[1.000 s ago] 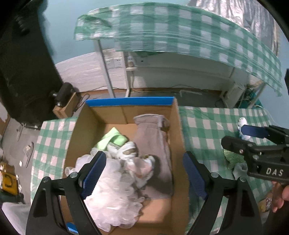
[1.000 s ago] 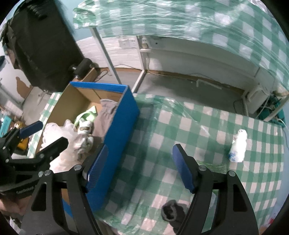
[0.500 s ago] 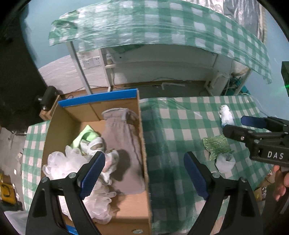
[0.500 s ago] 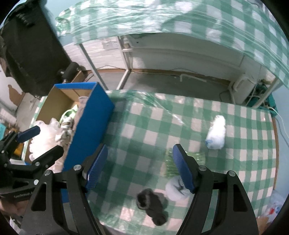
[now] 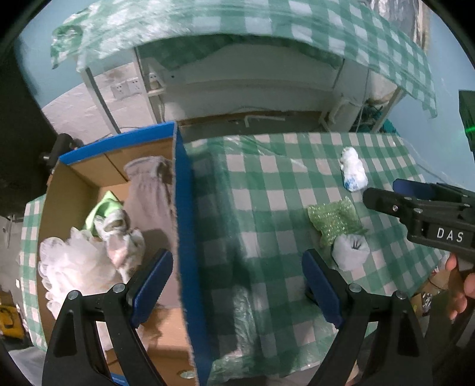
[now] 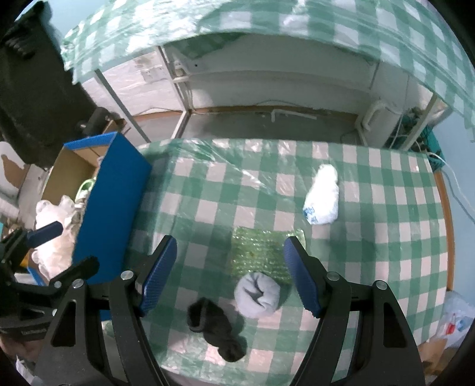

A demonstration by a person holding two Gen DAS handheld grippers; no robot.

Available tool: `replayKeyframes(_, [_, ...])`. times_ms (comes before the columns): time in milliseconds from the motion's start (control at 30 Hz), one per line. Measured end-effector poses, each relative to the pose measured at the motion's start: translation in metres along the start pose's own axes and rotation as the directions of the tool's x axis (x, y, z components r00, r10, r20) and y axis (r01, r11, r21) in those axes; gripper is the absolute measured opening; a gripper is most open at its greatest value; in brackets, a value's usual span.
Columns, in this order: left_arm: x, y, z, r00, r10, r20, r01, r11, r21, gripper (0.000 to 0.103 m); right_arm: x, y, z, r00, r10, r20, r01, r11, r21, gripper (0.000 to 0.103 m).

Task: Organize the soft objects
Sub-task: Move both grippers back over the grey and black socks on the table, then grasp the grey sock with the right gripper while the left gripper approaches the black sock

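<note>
A blue-sided cardboard box [image 5: 184,207] [image 6: 109,190] stands at the table's left and holds a grey cloth [image 5: 151,190], a white mesh puff [image 5: 74,267] and small plush pieces. On the checked table lie a green bubble-wrap sheet [image 6: 261,252] [image 5: 332,219], a rolled pale grey sock [image 6: 258,294] [image 5: 350,252], a black sock [image 6: 216,326] and a white soft bundle [image 6: 322,196] [image 5: 353,173]. My left gripper [image 5: 237,285] is open and empty, straddling the box's right wall. My right gripper [image 6: 230,273] is open and empty above the grey sock and bubble wrap.
The table [image 6: 386,243] has a green-checked plastic cover. A second checked table [image 6: 297,26] stands beyond a strip of floor. A black cabinet [image 6: 35,89] is at the far left. A plastic bag [image 6: 454,317] lies past the table's right edge.
Both grippers have moved right, away from the box and over the table. The grey sock, black sock and bubble wrap now sit between the right gripper's fingers in its view.
</note>
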State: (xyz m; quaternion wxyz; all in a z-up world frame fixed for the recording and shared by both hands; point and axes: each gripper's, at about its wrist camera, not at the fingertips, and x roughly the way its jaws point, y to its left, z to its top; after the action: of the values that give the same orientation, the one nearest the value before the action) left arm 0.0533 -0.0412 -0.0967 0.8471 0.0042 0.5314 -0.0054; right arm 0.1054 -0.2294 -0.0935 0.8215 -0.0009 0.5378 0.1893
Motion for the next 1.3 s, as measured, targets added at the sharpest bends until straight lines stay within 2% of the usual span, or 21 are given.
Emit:
replayKeyframes(167, [0.014,-0.015,-0.006,0.999,-0.012,-0.044,0.013,1.0,0.016,0.09,0.016,-0.013,-0.007,0.999,-0.016,-0.038,0.016,1.0,0.021,0.075])
replayKeyframes(333, [0.028,-0.026,-0.011,0.997,0.019,-0.07,-0.016,0.999,0.042,0.09,0.034,-0.022,-0.018,0.996,-0.015,-0.09,0.018,0.999,0.035,0.075])
replayKeyframes(567, [0.041,-0.036,-0.017,0.994,0.025,-0.106,-0.02,0.998,0.053,0.09,0.053,-0.029,-0.033,0.989,-0.01,-0.149,0.016,0.999,0.041,0.075])
replayKeyframes(1000, [0.059,-0.051,-0.031,0.987,0.038,-0.156,-0.025,0.996,0.082,0.09,0.081,-0.031,-0.053,0.973,-0.001,-0.231,0.006,1.0,0.024,0.075])
replayKeyframes(1300, [0.073,-0.051,-0.034,0.983,0.059,-0.177,-0.045,0.996,0.081,0.09,0.091,-0.034,-0.063,0.966,-0.024,-0.257,0.026,1.0,0.001,0.074])
